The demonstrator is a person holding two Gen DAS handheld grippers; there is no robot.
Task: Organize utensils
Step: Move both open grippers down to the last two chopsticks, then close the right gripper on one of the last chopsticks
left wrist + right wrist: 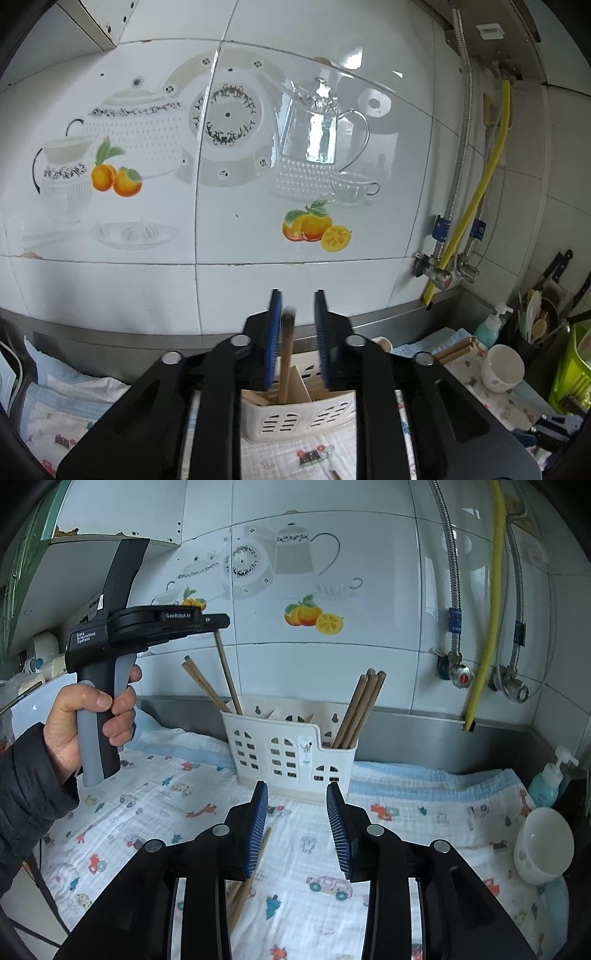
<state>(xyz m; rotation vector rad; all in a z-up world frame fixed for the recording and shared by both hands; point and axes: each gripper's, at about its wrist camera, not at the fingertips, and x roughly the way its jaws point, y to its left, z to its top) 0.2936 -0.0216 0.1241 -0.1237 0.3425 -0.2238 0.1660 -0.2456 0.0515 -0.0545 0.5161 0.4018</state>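
A kitchen counter under a printed cloth (424, 834): the left gripper (298, 306) hovers over the left end of a white slotted utensil caddy (291, 753), jaws slightly spread w/ a wooden chopstick (286, 354) standing loose between the pads, its lower end already down in the left compartment beside other sticks. No pad looks pressed on it. The right gripper (297, 794) hangs low over the cloth, jaws spread & empty, aimed toward the caddy front. More chopsticks (245, 882) lie on the cloth just under its left finger; a bundle (360, 709) stands in the caddy's right compartment.

Risks, judged from here: the freed stick leans against the left pad, so lifting the left gripper off at an angle could drag it back out or tip it over the rim. The caddy looks light & stands unheld; a knock from either gripper could slide or topple it. The flat sticks on soft cloth may roll or pinch up fabric when the right jaws close. The white bowl (543, 849) sits at right, near enough for a wide swing to clip.

Legible text: "GenRobot.AI" & "Data Acquisition System" on the left gripper body. Caddy sticker unreadable.
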